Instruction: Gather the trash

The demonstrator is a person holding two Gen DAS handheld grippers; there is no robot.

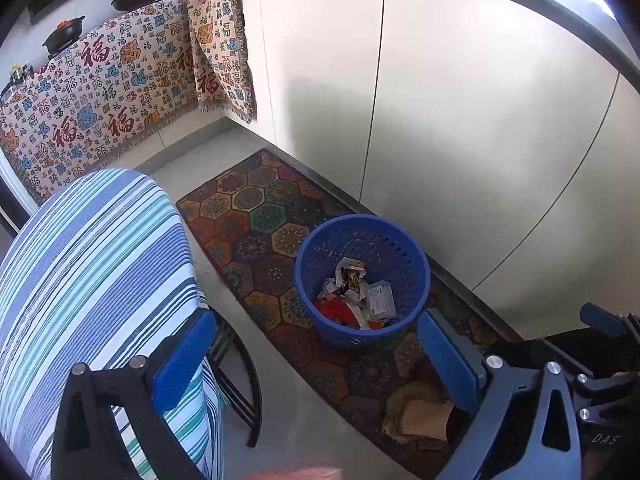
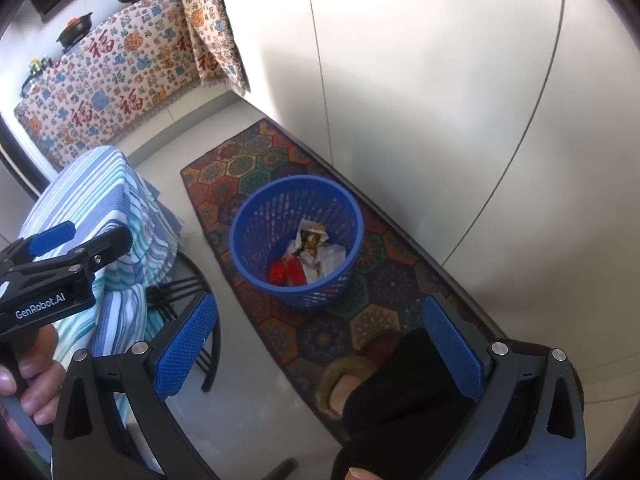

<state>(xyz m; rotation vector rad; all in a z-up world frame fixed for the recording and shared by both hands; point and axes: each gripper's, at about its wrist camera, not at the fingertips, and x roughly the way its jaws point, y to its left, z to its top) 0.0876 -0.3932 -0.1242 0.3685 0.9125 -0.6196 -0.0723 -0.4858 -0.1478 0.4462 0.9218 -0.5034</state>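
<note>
A blue perforated wastebasket [image 1: 362, 276] [image 2: 298, 240] stands on a patterned hexagon rug, holding crumpled wrappers, white packets and red scraps [image 1: 356, 294] [image 2: 308, 256]. My left gripper [image 1: 316, 344] is open above the floor, just in front of the basket, with nothing between its blue pads. My right gripper [image 2: 320, 340] is also open and empty, held above and in front of the basket. In the right wrist view the left gripper [image 2: 52, 264] shows at the left edge, in a hand.
A small table under a striped cloth [image 1: 92, 280] [image 2: 100, 208] stands left of the basket on black legs. White cabinet doors [image 1: 440, 120] run along the right. A person's slippered foot [image 2: 352, 376] rests on the rug [image 1: 256, 216]. Pans sit on a cloth-draped counter [image 1: 100, 92].
</note>
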